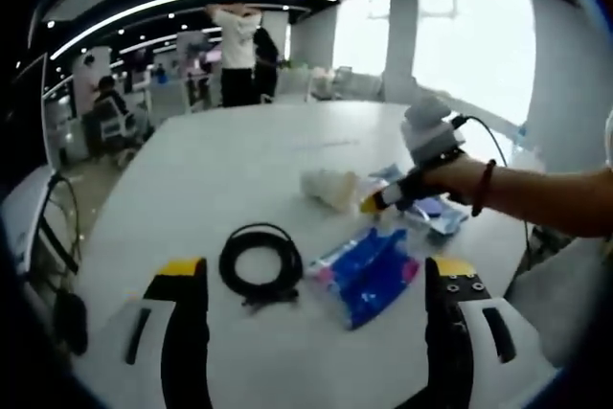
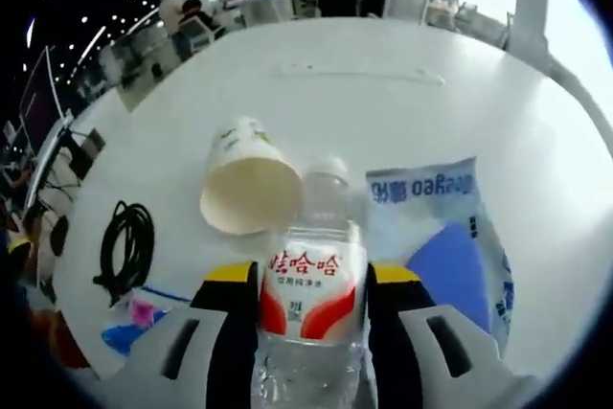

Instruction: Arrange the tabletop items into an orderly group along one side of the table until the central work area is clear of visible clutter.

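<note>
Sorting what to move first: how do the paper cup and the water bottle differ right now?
The paper cup lies on its side, its open mouth facing the camera; the water bottle stands between the right claw's jaws. The cup is opaque cream and free on the table; the bottle is clear plastic with a red and white label and is gripped. They sit close together.
</note>
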Demonstrator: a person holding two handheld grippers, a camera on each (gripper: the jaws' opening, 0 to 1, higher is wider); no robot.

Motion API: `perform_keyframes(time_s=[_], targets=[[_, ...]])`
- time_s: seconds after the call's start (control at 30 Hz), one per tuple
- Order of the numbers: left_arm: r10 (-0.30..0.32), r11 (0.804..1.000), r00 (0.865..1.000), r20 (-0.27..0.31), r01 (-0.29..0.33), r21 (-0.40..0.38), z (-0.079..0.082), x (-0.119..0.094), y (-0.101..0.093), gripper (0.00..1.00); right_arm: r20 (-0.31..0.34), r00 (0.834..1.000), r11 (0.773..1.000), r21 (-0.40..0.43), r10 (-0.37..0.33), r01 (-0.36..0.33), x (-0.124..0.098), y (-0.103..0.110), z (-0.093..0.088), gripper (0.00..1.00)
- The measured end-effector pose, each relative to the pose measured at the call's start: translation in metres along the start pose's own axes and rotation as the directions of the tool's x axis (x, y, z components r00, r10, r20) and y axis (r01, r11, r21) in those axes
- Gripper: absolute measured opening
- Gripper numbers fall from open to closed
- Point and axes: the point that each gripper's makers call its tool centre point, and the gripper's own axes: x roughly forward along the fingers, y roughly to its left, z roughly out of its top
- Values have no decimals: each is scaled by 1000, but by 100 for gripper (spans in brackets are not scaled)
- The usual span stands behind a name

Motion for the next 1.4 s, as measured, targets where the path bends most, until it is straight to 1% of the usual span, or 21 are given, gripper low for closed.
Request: perform_keyframes(time_s=[0.17, 0.23, 0.33, 0.4, 0.43, 0.47, 0.5, 0.53, 0.57, 0.67, 0.73, 0.77, 0.8, 0.87, 0.9, 0.97, 1.07, 1.13, 1.23, 1.37, 1.4], targets=[[-14, 1000, 1000, -13, 14, 1, -3, 0, -3, 91, -7, 1000, 1000, 14, -15, 15, -1, 0, 0, 42], [-10, 1000, 1000, -14, 10, 1, -3, 0, -2, 91, 22, 1000, 1000, 6, 5, -6, -1, 2, 3, 40], [11, 1000, 1000, 2, -11, -4, 1, -1, 3, 92, 23, 1000, 1000, 0, 12, -12, -4, 2, 3, 39], [6, 1000, 1000, 29, -6, -14, 6, -2, 2, 92, 43, 999, 999, 29, 29, -31, -6, 3, 6, 39], [0, 1000, 999, 50, 1, -15, 9, -3, 1, 93, 49, 998, 999, 20, 34, -35, -9, 4, 7, 38], [-2, 1000, 999, 52, 2, -15, 9, -3, 0, 93, 52, 998, 999, 19, 36, -37, -11, 5, 7, 38], [-5, 1000, 999, 49, 5, -14, 9, -3, 0, 93, 54, 997, 999, -3, 54, -54, -12, 7, 9, 39], [-10, 1000, 999, 45, 11, -11, 9, -2, -2, 93, 55, 997, 998, -8, 57, -57, -12, 8, 9, 39], [-13, 1000, 999, 40, 13, -7, 8, -2, -2, 93, 72, 996, 998, 2, 54, -55, -15, 8, 11, 39], [-7, 1000, 1000, 17, 7, -1, 3, -3, 0, 92, 99, 993, 998, -10, 63, -63, -22, 10, 16, 38], [4, 1000, 1000, 16, -4, -16, 2, -6, 5, 91, 124, 990, 997, -10, 72, -71, -27, 11, 20, 38], [8, 1000, 1000, 25, -8, -23, 3, -6, 6, 91, 132, 989, 997, -8, 71, -71, -30, 10, 21, 38], [10, 1000, 999, 33, -9, -28, 5, -7, 6, 91, 156, 985, 998, -9, 69, -68, -34, 9, 25, 38], [8, 1000, 999, 41, -7, -31, 6, -7, 6, 91, 167, 984, 998, -13, 70, -69, -40, 9, 29, 38], [5, 1000, 999, 43, -4, -29, 7, -7, 5, 91, 187, 979, 997, -12, 78, -77, -45, 9, 33, 38], [1, 1000, 999, 46, 0, -24, 8, -7, 3, 91, 208, 975, 997, -12, 82, -82, -52, 9, 37, 38], [-3, 1000, 999, 35, 3, -10, 6, -6, 1, 90, 227, 970, 996, -12, 87, -86, -58, 8, 40, 38], [1, 1000, 1000, 16, -1, 6, 3, -6, 2, 90, 231, 969, 996, 3, 87, -91, -60, 7, 41, 38], [-4, 1000, 1000, 10, 3, 10, 2, -5, 0, 89, 241, 967, 996, 2, 84, -87, -66, 7, 42, 38], [-16, 1000, 1000, 5, 16, 15, 2, -4, -3, 88, 268, 958, 995, -11, 99, -100, -74, 8, 46, 38], [-17, 1000, 1000, 5, 17, 14, 2, -3, -4, 88, 283, 953, 994, -16, 106, -106, -75, 8, 48, 38]])
